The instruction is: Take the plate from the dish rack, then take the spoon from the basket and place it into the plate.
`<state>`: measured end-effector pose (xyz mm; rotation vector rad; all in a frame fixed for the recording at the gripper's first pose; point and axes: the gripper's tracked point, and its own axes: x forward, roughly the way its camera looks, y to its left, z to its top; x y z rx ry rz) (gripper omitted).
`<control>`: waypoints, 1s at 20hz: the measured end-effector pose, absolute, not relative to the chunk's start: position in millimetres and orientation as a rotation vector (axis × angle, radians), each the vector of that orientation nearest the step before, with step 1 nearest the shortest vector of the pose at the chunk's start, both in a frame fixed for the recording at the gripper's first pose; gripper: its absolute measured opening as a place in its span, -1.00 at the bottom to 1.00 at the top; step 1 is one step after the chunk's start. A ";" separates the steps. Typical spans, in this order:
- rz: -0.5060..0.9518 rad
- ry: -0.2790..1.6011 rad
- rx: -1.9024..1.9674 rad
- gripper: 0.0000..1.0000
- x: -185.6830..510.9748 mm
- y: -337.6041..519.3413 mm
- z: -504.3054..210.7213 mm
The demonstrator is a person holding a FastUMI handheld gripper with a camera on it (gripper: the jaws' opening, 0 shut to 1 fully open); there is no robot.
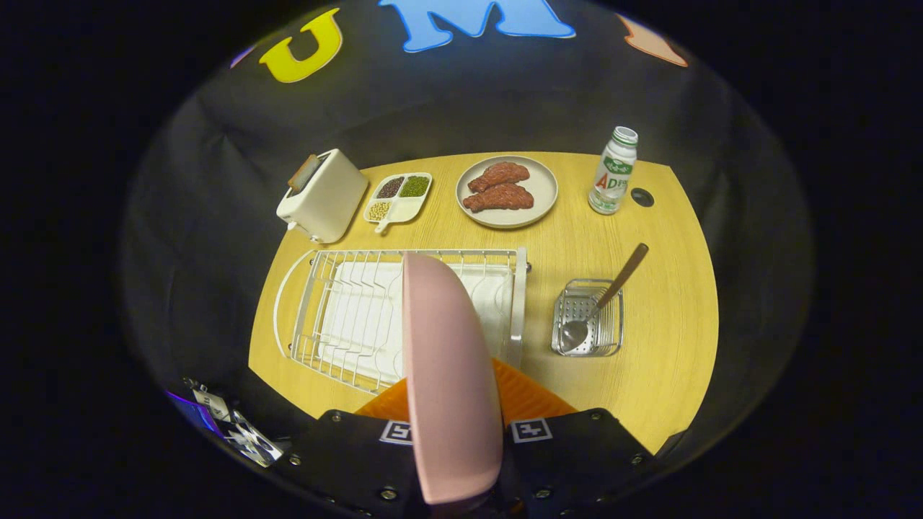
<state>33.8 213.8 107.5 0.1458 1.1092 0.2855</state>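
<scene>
The gripper (454,461) has its 2 fingers closed on the pink round plate (447,375), held edge-on and upright between them, above the white wire dish rack (346,310). To the rack's right, a clear perforated basket (588,317) contains the metal spoon with a brown handle (602,303). Beyond these: a cream toaster (323,194), a divided dish of beans (399,197), a grey plate of meat (507,191), a white bottle (613,171), all on the wooden table (670,303).

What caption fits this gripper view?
Gripper shut on the pink plate, held on edge above the rack; spoon waits in the basket.
</scene>
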 end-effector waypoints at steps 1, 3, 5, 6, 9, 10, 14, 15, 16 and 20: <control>0.286 1.108 0.174 -0.32 24.3 209.0 107.0; 0.295 1.108 0.236 -0.31 2.8 200.2 103.5; 0.313 1.107 0.304 -0.31 -20.7 194.3 96.4; 0.325 1.107 0.342 -0.31 -33.6 192.3 90.4; 0.344 1.121 0.480 -0.31 -74.3 185.5 64.6; 0.348 1.126 0.522 -0.31 -90.3 185.0 55.8; 0.336 1.122 0.605 -0.30 -123.1 180.4 17.9; 0.338 1.115 0.601 -0.30 -127.0 180.6 8.1; 0.346 1.115 0.599 -0.30 -128.5 183.0 -2.6; 0.393 1.140 0.610 -0.30 -129.8 202.6 -35.9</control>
